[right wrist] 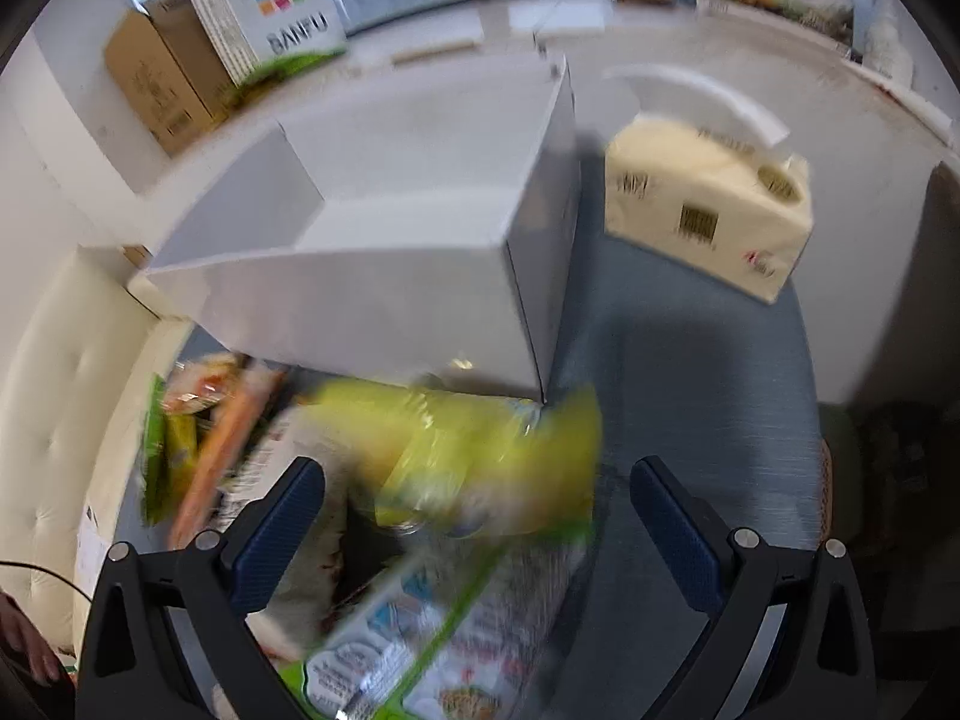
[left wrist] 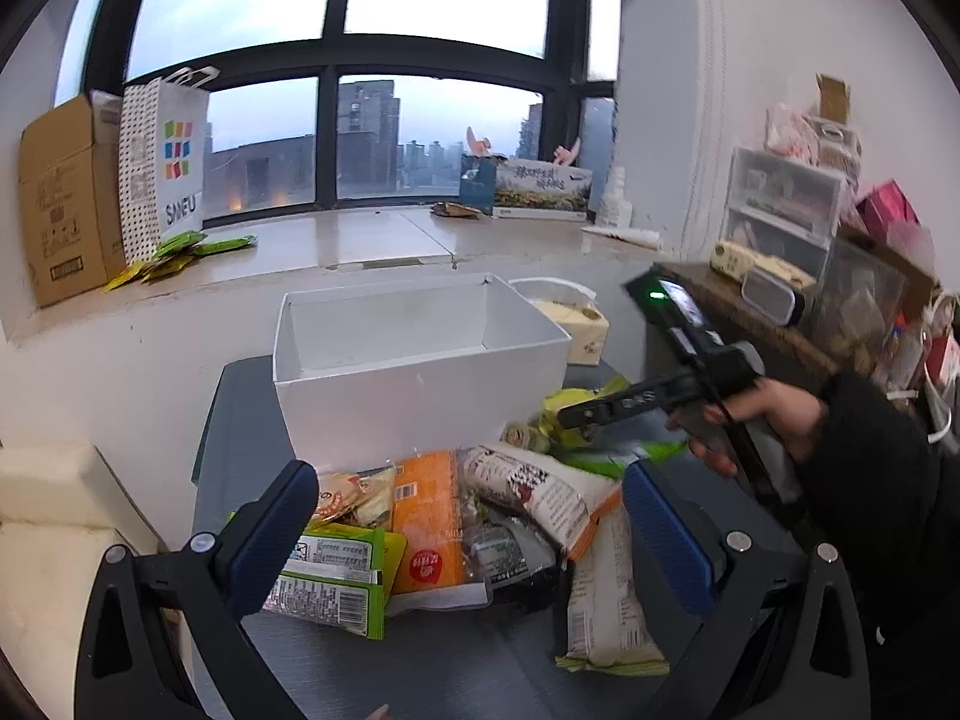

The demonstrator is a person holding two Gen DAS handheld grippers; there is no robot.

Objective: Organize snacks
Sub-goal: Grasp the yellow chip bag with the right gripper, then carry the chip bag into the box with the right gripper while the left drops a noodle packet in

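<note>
1. The left gripper [left wrist: 468,531], black-framed with blue-padded fingers, is sitting nearest the left wrist camera; its fingers are standing spread wide and gripping nothing, hovering over a heap of snack packets.
2. Between those fingers an orange rectangular snack packet [left wrist: 427,516] is lying flat, with a green-edged packet with barcodes [left wrist: 330,579] overlapping at its left and a white packet with dark print [left wrist: 534,489] at its right.
3. A pale long packet [left wrist: 606,606] is lying just beside the right-hand finger.
4. The snacks are resting on a grey table [left wrist: 420,672], pressed against the front wall of an open white cardboard box [left wrist: 420,396], which is showing no contents.
5. The right gripper [right wrist: 477,516] is hanging with fingers likewise spread apart, over a blurred yellow-green plastic snack bag [right wrist: 480,456] lying in front of the box corner.
6. In the left wrist view a hand [left wrist: 762,420] is clasping that gripper's black handle.
7. A cream tissue pack [right wrist: 708,210] is standing on the table right of the box.
</note>
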